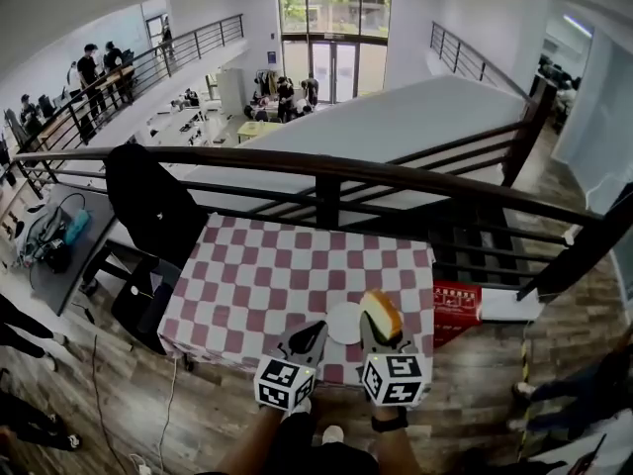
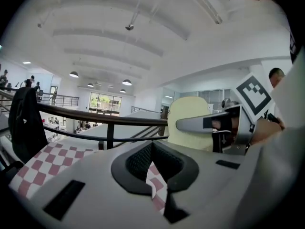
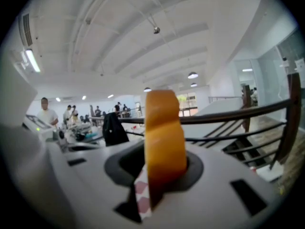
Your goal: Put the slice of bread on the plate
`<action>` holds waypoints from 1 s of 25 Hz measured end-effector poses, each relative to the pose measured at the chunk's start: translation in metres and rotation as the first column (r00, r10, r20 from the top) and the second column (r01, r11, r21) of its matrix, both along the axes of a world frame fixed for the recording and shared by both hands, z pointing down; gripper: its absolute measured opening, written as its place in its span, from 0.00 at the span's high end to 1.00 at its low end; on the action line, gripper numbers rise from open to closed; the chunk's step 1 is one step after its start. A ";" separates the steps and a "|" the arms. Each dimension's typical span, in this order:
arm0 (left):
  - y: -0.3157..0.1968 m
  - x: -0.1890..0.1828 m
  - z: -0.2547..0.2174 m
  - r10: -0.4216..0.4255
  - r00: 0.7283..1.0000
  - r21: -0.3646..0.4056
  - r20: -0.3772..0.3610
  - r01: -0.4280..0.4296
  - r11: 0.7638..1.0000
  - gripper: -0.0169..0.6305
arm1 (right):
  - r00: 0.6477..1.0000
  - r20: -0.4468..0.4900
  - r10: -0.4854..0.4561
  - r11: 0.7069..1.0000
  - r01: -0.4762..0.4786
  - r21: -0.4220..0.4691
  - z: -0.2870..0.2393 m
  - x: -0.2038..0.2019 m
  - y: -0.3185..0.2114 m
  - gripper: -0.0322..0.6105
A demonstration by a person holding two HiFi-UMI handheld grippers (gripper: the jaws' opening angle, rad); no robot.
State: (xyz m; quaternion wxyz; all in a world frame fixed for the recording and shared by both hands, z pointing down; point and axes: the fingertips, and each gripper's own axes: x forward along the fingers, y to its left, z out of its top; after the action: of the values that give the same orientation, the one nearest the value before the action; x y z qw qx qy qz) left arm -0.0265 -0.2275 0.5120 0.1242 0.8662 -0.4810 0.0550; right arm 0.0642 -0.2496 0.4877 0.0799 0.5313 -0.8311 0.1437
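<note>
One-handed, pinching the slice of bread (image 1: 382,315) upright in the right gripper (image 1: 383,336) fingers. Hovering with the plate (image 1: 343,323) just left of them, short of the narrow, empty left gripper (image 1: 310,336) fingers.

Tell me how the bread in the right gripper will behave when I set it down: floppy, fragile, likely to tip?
The bread stands upright on edge in the right gripper without sagging, so it is probably fairly stiff. It looks thick and soft, so likely light and easily dented by squeezing. Released on edge on the plate, it would probably tip flat.
</note>
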 end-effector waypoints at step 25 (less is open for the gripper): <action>-0.061 -0.019 0.179 0.018 0.999 -0.384 0.039 -0.001 0.923 0.95 | 0.988 0.143 -0.063 0.732 0.143 -0.666 0.280 -0.039 -0.035 0.79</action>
State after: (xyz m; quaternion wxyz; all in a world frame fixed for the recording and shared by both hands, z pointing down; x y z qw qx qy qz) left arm -0.0456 -0.2887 0.6908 0.2810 0.8260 -0.4592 0.1669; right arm 0.0255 -0.2844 0.7676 0.2287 0.4105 -0.7540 0.4591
